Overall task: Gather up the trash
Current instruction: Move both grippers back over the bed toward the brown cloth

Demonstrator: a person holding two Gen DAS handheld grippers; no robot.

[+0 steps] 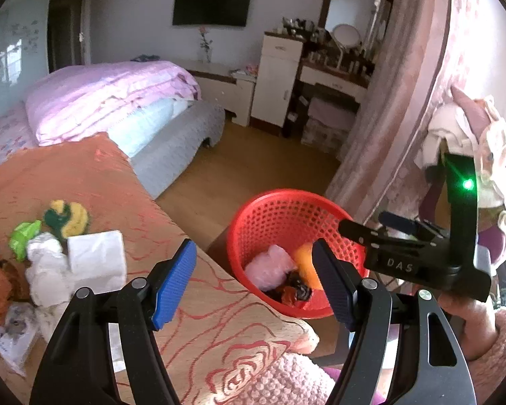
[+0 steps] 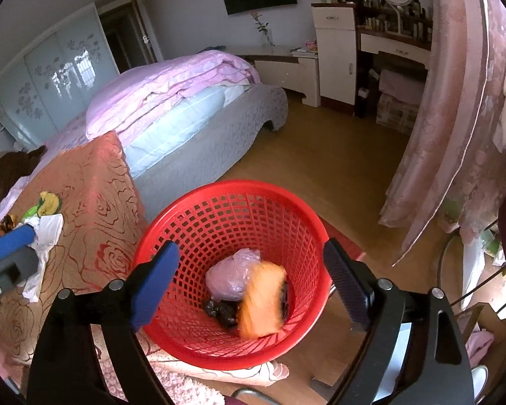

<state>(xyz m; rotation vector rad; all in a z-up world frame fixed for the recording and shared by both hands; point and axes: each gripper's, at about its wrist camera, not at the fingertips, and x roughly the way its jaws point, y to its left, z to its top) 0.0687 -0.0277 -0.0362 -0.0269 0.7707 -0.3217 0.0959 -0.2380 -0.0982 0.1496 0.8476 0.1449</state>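
Observation:
A red mesh basket (image 2: 219, 222) stands beside the orange-clothed table (image 1: 94, 182) and also shows in the left wrist view (image 1: 280, 216). It holds a pink plastic bag (image 2: 224, 275), dark wrappers (image 2: 221, 310) and a blurred orange piece (image 2: 261, 300). My right gripper (image 2: 249, 290) is open and empty, directly above the basket. My left gripper (image 1: 253, 280) is open and empty over the table's edge. On the table lie white crumpled tissues (image 1: 84, 263), a green wrapper (image 1: 22, 238) and a yellow-green wad (image 1: 65, 217).
A bed with pink bedding (image 1: 111, 98) stands behind the table. Pink curtains (image 2: 455, 128) hang at the right. A white cabinet (image 1: 276, 81) and a dressing table (image 1: 337, 77) stand at the far wall, with wooden floor (image 2: 320, 165) between.

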